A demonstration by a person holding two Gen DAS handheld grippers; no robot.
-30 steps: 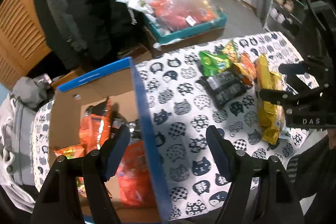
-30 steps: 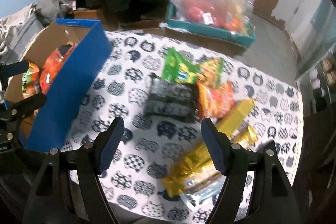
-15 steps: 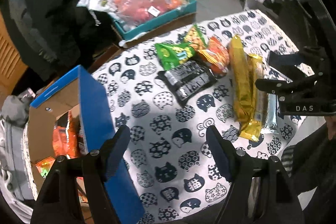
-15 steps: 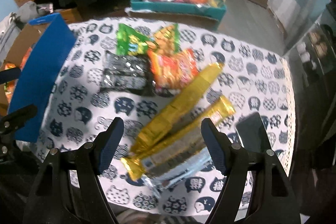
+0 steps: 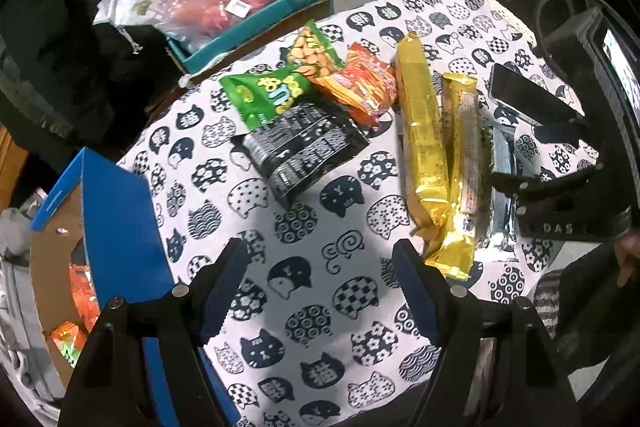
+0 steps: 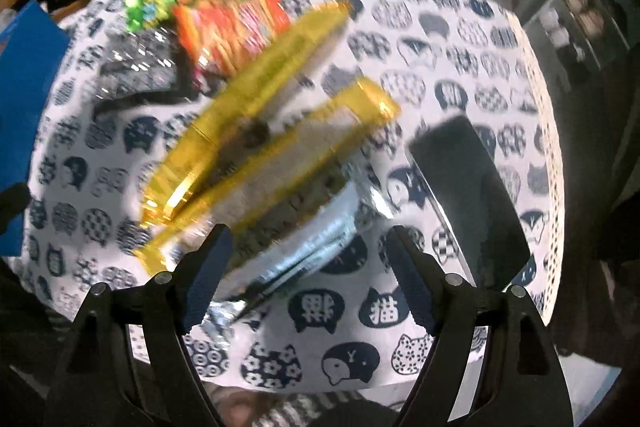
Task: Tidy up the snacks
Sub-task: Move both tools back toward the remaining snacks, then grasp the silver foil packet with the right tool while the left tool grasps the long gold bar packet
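1. The left gripper point(image 5: 318, 281) is hanging released over the cat-print cloth point(image 5: 304, 307), pointing steeply down, with only bare cloth showing between its blue pads point(image 5: 218, 291).
2. The right gripper point(image 6: 308, 277) is likewise released; its jaws have just been opening wider, and nothing is being pressed between them.
3. The end of a silver packet point(image 6: 316, 243) is lying on the cloth under the gap between the right gripper's fingers, which are clear of it on both sides.
4. Two long gold packets point(image 5: 422, 131) are lying side by side on the cloth, running lengthwise, with the silver packet just beside the thinner one.
5. A black packet point(image 5: 300, 147) is sitting near the middle of the table, partly overlapped by a green packet point(image 5: 266, 95).
6. An orange packet point(image 5: 360, 83) is resting between the green one and the gold ones, with another green-edged biscuit packet point(image 5: 312, 47) overlapping its far end.
7. A dark phone point(image 6: 468, 199) is lying flat near the table's right edge, just beside the silver packet.
8. A blue-sided cardboard box point(image 5: 116, 227) is standing at the table's left edge, holding orange packets point(image 5: 82, 291) inside.
9. The right view is showing heavy blur across the snacks.
10. A teal tray point(image 5: 256, 27) with a clear bag of red items is sitting beyond the table.
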